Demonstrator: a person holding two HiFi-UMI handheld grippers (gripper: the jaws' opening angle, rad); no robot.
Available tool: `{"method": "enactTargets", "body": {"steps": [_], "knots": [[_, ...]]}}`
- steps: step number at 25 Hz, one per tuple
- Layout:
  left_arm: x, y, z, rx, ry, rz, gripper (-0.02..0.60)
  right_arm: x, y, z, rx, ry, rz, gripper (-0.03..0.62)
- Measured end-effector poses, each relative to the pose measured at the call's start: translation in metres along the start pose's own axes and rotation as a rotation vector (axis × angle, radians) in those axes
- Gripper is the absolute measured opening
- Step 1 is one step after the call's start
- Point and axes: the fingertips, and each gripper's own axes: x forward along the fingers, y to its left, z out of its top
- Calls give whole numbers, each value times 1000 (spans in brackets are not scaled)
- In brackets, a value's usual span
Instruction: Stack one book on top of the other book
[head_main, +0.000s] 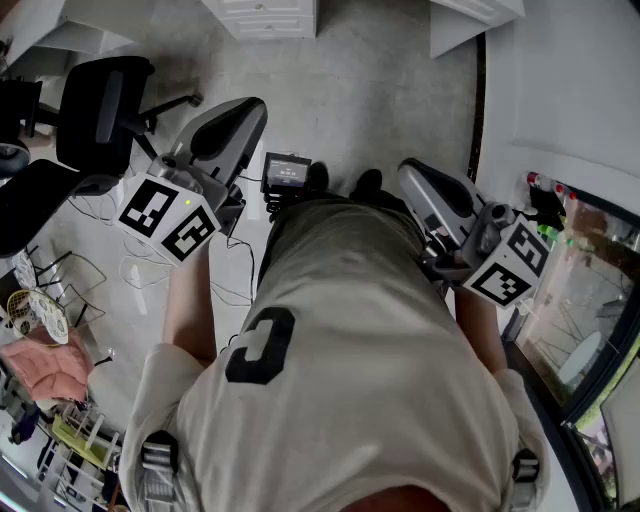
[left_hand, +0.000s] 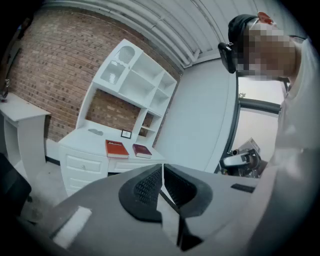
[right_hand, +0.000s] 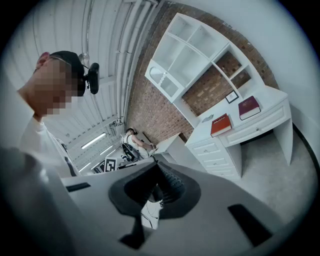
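Closest in, the person's pale beige shirt (head_main: 370, 350) fills the lower head view, with a gripper held on either side of the body. The left gripper (left_hand: 162, 182), grey with black ribbed pads, has its jaws pressed together with nothing between them. Its black-and-white marker cube (head_main: 165, 215) sits over the left forearm. The right gripper (right_hand: 160, 185) is likewise fully closed and empty, its own marker cube (head_main: 510, 265) at the right. Both point forward, only a little below level, over the grey concrete floor (head_main: 350, 90). A black office chair (head_main: 95, 115) stands to the left of the person.

Far ahead, well apart from both grippers, a white desk with drawers (left_hand: 85, 145) stands against a red brick wall (left_hand: 50, 65), with a white open shelf unit (left_hand: 135, 80) rising from its back. The two books lie flat on the desk top, side by side and unstacked. The orange-red book (left_hand: 116, 148) is on the left and the dark maroon book (left_hand: 142, 150) just beside it on the right, with a narrow gap between them. A small framed picture (left_hand: 126, 134) stands behind them.
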Motion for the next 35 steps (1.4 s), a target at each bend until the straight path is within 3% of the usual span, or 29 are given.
{"method": "enactTargets", "body": {"steps": [5, 16, 21, 24, 30, 35], "knots": [[5, -13, 3, 43, 21, -6, 14, -10, -2, 6, 10, -27, -17, 3], [68, -83, -4, 136, 65, -23, 14, -71, -38, 25, -7, -74, 10, 4], [100, -127, -9, 99, 71, -106, 14, -95, -60, 30, 55, -107, -25, 5], [115, -148, -17, 120, 92, -122, 14, -108, -71, 31, 82, -120, -28, 5], [124, -153, -14, 121, 74, -63, 14, -125, -84, 33, 77, -115, 7, 5], [114, -134, 2, 134, 40, 58, 14, -128, -88, 37, 69, -84, 48, 5]]}}
